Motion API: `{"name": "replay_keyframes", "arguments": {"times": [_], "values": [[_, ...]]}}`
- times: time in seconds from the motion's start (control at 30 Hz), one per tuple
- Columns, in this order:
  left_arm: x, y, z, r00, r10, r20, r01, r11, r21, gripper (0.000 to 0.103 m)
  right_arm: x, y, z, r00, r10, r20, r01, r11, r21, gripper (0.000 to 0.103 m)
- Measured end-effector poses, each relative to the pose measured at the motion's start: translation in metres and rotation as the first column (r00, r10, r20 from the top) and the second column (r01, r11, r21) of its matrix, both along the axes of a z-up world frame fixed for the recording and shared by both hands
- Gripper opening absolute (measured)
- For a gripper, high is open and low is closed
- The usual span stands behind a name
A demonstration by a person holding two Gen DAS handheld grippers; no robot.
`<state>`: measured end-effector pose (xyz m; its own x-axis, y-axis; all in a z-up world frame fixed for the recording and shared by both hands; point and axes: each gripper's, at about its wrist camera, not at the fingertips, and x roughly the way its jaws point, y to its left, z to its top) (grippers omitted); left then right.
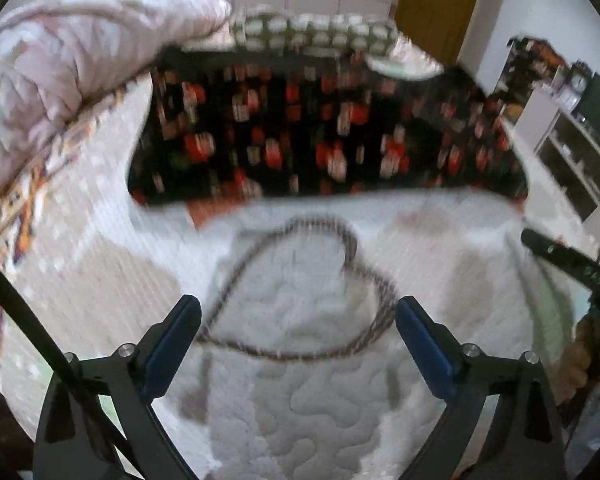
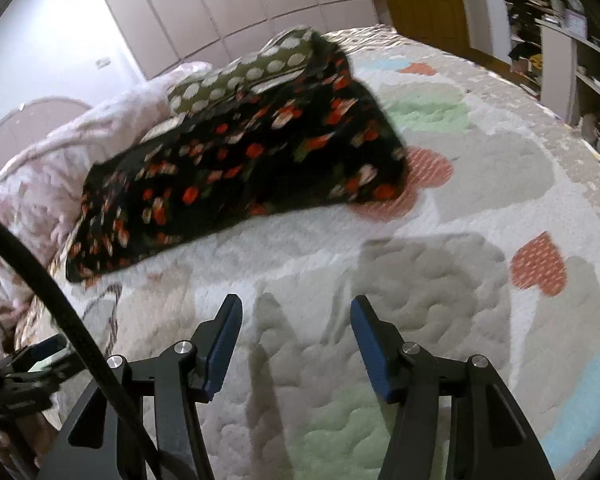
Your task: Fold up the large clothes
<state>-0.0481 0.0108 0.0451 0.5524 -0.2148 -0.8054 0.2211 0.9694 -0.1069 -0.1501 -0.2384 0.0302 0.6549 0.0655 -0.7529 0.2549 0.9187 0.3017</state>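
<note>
The black floral garment [image 1: 324, 136] is seen spread out flat on the bed, well ahead of the left gripper's [image 1: 298, 322] fingers and apart from them; much of it is blurred in that view. From the right wrist view the same garment [image 2: 236, 164] is found ahead and to the left of the right gripper [image 2: 296, 324], again untouched. Beyond its far edge a green polka-dot cloth [image 2: 244, 74] is laid, overlapping it, and a pale pink quilted blanket [image 1: 60, 64] is bunched up to the left of that. The left fingers are held wide apart over a heart outline stitched into the white quilted bedspread [image 1: 300, 400], with nothing between them. The right fingers are likewise spread, empty, above the bedspread [image 2: 480, 184] with its coloured heart patches. Shelving [image 2: 572, 52] is glimpsed far off to the right.
</note>
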Motion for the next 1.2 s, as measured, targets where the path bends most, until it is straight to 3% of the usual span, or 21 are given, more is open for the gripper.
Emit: {"name": "replay_keyframes", "arguments": {"times": [0.2, 0.33, 0.53, 0.67, 0.7, 0.87, 1.2], "values": [[0.047, -0.011, 0.043, 1.0, -0.014, 0.024, 0.015, 0.999, -0.038, 0.098, 0.01, -0.048, 0.012, 0.996, -0.091, 0.025, 0.088, 0.991, 0.102, 0.061], [0.086, -0.033, 0.053, 0.998, -0.043, 0.04, 0.045, 0.998, -0.04, 0.098, 0.024, -0.07, 0.015, 0.99, -0.139, 0.036, 0.132, 0.98, 0.151, 0.065], [0.147, -0.067, 0.03, 0.997, -0.078, 0.001, 0.078, 0.997, -0.02, 0.09, 0.055, -0.078, 0.005, 0.988, -0.154, 0.019, 0.146, 0.965, 0.22, 0.066], [0.183, -0.071, -0.009, 0.993, -0.042, -0.111, 0.042, 0.999, 0.005, 0.087, 0.068, -0.08, -0.004, 0.978, -0.205, 0.036, 0.188, 0.944, 0.271, 0.07], [0.188, -0.071, -0.019, 0.991, -0.028, -0.131, 0.029, 1.0, 0.008, 0.087, 0.071, -0.08, -0.006, 0.976, -0.214, 0.035, 0.196, 0.94, 0.28, 0.07], [0.18, -0.078, -0.025, 0.998, -0.027, -0.053, 0.03, 0.998, 0.058, 0.089, 0.08, -0.074, -0.014, 0.97, -0.237, 0.047, 0.215, 0.937, 0.274, 0.071], [0.178, -0.078, -0.026, 0.999, -0.02, -0.031, 0.022, 0.998, 0.06, 0.09, 0.086, -0.074, -0.017, 0.966, -0.254, 0.052, 0.232, 0.935, 0.269, 0.072]]}}
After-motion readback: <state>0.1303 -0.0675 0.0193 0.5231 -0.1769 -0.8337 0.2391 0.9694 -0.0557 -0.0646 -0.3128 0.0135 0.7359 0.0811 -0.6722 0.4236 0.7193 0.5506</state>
